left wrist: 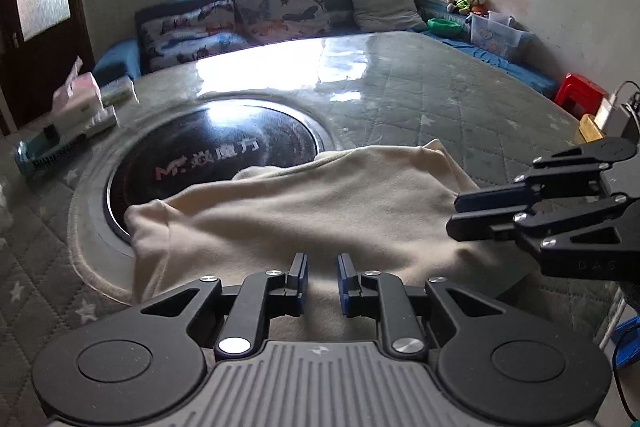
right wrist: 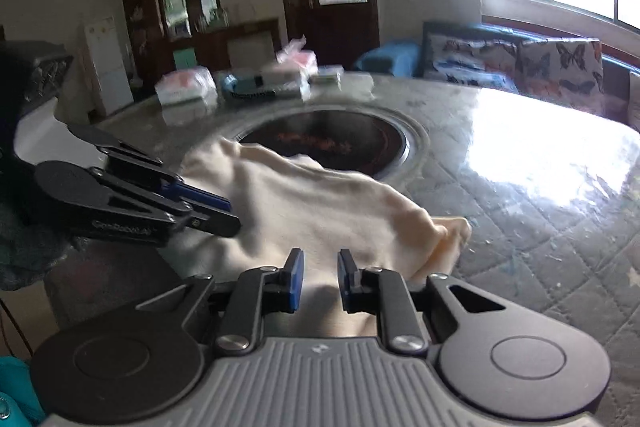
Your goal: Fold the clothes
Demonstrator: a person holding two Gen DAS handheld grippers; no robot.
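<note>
Cream garment point(left wrist: 304, 211) sprawled across the centre of the left wrist view, rumpled, its upper left edge lapping over the rim of the round black hotplate point(left wrist: 208, 151) sunk into the quilted table cover point(left wrist: 420, 99). Left gripper point(left wrist: 322, 279) sits low at the bottom centre, jaws parted with a clear gap between the blue pads, cloth showing beneath them — nothing pinched.

Right gripper point(left wrist: 460, 215) pokes in from the right edge of that frame, its tips at the garment's right border; its fingers there look nearly together, yet in its own camera the right gripper point(right wrist: 320, 279) stands open, a gap between the pads, hovering over the near edge of the garment point(right wrist: 304, 203).

From that side the left gripper point(right wrist: 228, 217) comes in at middle left, over the cloth's left part. Boxes and packets point(right wrist: 256, 83) are stacked at the table's far side, upper centre — blurred. Butterfly cushions point(left wrist: 280, 7) line the bench under the window.
</note>
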